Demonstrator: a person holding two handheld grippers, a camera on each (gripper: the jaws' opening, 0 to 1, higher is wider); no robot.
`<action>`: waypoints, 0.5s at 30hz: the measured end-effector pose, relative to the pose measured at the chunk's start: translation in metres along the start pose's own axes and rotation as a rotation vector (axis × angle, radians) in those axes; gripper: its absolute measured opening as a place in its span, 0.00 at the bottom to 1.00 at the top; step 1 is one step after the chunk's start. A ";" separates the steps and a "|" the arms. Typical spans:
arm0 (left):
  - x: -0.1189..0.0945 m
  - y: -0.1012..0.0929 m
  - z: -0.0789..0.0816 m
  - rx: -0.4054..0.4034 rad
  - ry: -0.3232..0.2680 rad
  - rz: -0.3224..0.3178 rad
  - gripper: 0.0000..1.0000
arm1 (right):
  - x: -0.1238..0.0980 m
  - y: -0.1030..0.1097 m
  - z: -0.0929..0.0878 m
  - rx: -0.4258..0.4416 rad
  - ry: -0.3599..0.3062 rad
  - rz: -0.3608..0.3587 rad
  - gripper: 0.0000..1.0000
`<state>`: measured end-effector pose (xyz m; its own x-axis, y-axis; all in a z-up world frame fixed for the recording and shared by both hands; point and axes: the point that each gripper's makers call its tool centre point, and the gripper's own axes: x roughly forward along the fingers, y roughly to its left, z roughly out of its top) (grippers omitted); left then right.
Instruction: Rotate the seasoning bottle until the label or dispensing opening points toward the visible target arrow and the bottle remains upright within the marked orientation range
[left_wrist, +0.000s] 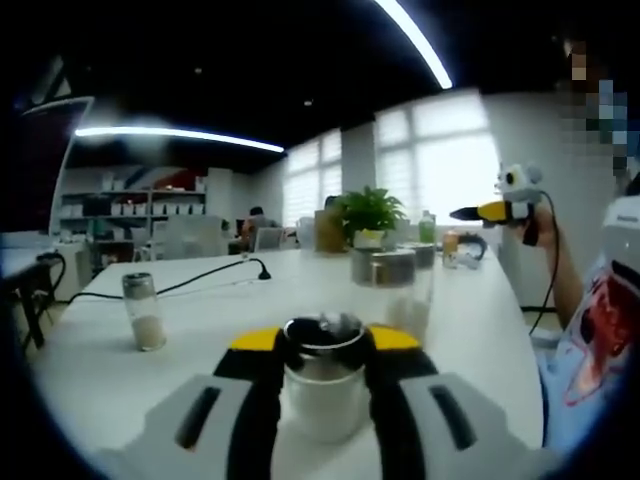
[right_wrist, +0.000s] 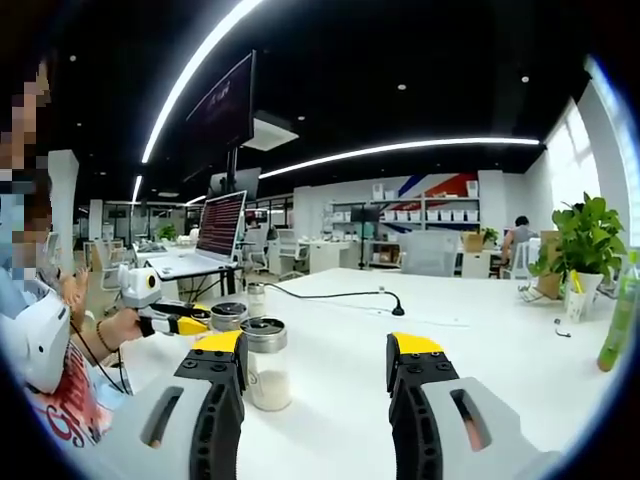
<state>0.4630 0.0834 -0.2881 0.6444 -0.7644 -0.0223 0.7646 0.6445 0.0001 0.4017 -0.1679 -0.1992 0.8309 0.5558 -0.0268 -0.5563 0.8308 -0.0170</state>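
White tabletop (left_wrist: 90, 380) in an open office, black cable (left_wrist: 190, 280) trailing across. Left gripper (left_wrist: 325, 375) clamped around a clear glass seasoning bottle with metal cap (left_wrist: 322, 375), upright near the front edge. Second matching shaker (left_wrist: 145, 312) upright, well apart toward the left edge. Right gripper (right_wrist: 315, 370) spread wide, holding nothing, a bottle (right_wrist: 266, 362) just beside its left jaw.

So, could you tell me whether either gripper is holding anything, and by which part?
The left gripper clamps a seasoning bottle by its glass body, just under the cap. The right gripper stands open, holding nothing.
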 end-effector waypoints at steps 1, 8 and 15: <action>0.000 0.000 0.000 -0.004 0.003 -0.012 0.33 | 0.000 0.000 0.000 0.001 -0.002 0.002 0.57; -0.001 -0.001 -0.001 0.003 0.010 -0.071 0.33 | 0.001 0.001 -0.003 -0.003 0.016 0.006 0.58; -0.001 -0.001 -0.001 0.004 0.007 -0.112 0.33 | 0.001 -0.001 -0.003 0.000 0.013 0.000 0.58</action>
<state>0.4617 0.0831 -0.2889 0.5548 -0.8315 -0.0294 0.8318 0.5550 0.0009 0.4025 -0.1681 -0.2020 0.8306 0.5554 -0.0402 -0.5563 0.8308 -0.0165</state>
